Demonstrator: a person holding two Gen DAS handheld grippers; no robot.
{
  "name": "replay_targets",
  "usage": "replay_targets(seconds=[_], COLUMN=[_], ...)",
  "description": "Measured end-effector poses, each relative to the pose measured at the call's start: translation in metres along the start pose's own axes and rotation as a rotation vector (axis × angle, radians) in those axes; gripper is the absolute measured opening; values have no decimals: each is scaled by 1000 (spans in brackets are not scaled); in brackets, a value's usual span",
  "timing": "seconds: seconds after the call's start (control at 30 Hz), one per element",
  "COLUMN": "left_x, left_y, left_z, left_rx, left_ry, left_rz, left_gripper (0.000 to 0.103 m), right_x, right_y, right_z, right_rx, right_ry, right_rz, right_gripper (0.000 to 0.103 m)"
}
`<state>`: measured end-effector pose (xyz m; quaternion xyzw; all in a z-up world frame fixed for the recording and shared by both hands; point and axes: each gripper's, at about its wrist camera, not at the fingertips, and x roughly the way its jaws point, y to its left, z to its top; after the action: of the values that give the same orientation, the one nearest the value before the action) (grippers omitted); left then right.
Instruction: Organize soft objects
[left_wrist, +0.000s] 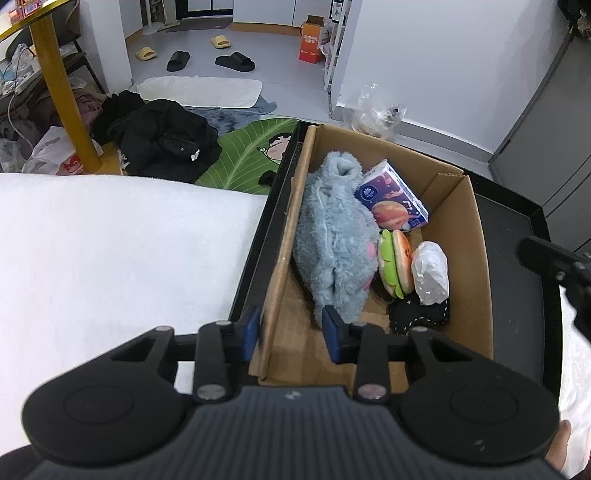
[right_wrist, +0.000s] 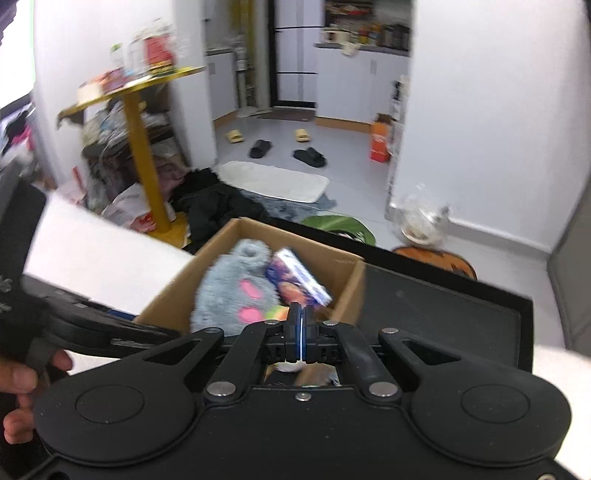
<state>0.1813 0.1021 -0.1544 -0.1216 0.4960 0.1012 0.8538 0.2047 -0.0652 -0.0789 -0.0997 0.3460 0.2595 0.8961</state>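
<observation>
The cardboard box (left_wrist: 476, 236) is sitting in the black tray (left_wrist: 517, 236), holding the blue plush (left_wrist: 332, 236), tissue pack (left_wrist: 393, 199) with unreadable print, and burger toy (left_wrist: 395, 262). Left gripper (left_wrist: 291, 338) is hovering released at the box's near-left corner, its fingers straddling the box wall; right gripper (right_wrist: 302, 332) is clenched empty.

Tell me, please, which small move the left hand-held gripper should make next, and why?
Probably lift the left hand-held gripper up and clear of the brown cardboard box. Its jaws stand open and hold nothing, and its right finger is beside the low end of the fluffy grey-blue plush toy, which already lies inside the box.
</observation>
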Motion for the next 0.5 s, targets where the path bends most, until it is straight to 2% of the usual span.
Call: replay_targets(seconds=[0.23, 0.3, 0.33, 0.37, 0.43, 0.5], left_x=[0, 0, 0, 0, 0, 0], left_y=[-1, 1, 2, 1, 2, 2], left_z=[-1, 0, 0, 0, 0, 0], left_rx=[-5, -12, -14, -15, -15, -17], left_ry=[-5, -6, -6, -7, -6, -2], left_rz=[13, 15, 16, 17, 19, 18], left_gripper=[28, 27, 26, 26, 26, 27], right_x=[0, 2, 4, 7, 11, 19], right_y=[-28, -32, -33, -34, -32, -33], right_z=[-14, -18, -20, -23, -27, -35], right_rx=[57, 68, 71, 72, 61, 42], right_ry=[26, 42, 48, 57, 66, 77], right_rz=[-39, -43, -44, -43, -37, -28], right_gripper=[4, 8, 17, 32, 46, 47])
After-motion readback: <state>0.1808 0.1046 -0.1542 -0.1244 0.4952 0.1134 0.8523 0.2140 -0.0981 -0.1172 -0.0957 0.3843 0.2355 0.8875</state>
